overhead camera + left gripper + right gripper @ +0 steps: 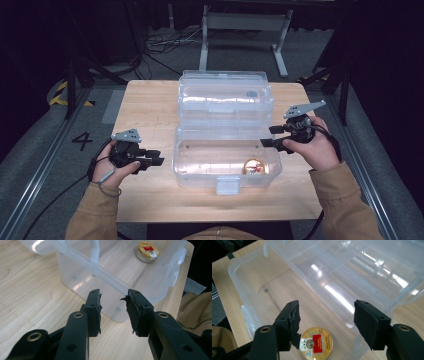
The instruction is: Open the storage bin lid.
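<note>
A round gold tin (253, 166) is lying inside the open clear box (200, 172), near its front right corner, on the counter (150, 107). The right hand-held gripper (267, 136) is hovering over the box's right edge, jaws spread and empty; the left hand-held gripper (157, 157) is sitting just left of the box, likewise spread and empty.

A: Your sleeves (345, 200) are tan, cuffs plain. Both grippers matte black, each with a grey three-cornered plate (304, 109) on top.

B: Cables?

A: Black cable (55, 200) trails off your left gripper (156, 157). Brass-ringed screw holes (78, 315) in the arms. Fingers (96, 307) carry black pads, edges torn and frayed.
</note>
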{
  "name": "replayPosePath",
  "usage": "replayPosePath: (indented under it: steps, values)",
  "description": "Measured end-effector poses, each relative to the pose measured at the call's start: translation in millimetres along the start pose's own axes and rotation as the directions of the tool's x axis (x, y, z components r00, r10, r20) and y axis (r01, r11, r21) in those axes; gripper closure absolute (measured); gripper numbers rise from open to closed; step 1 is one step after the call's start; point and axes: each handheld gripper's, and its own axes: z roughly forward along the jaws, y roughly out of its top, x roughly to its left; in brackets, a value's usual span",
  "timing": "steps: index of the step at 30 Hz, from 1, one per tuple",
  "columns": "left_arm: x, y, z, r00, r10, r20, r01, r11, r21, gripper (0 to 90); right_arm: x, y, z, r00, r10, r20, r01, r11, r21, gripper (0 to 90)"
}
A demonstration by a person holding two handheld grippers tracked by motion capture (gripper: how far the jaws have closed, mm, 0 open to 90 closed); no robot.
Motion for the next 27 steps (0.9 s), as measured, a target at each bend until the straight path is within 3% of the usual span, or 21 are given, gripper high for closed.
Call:
replayPosePath:
  steps: [27]
  values:
    - [0.0,0.0,-1.9,1.0,0.001,0.009,-0.001,1.0,-0.009,64.1,-25.9,69.2,20.8,0.9968,-0.08,0.005,0.081,0.994,-0.073,40.6]
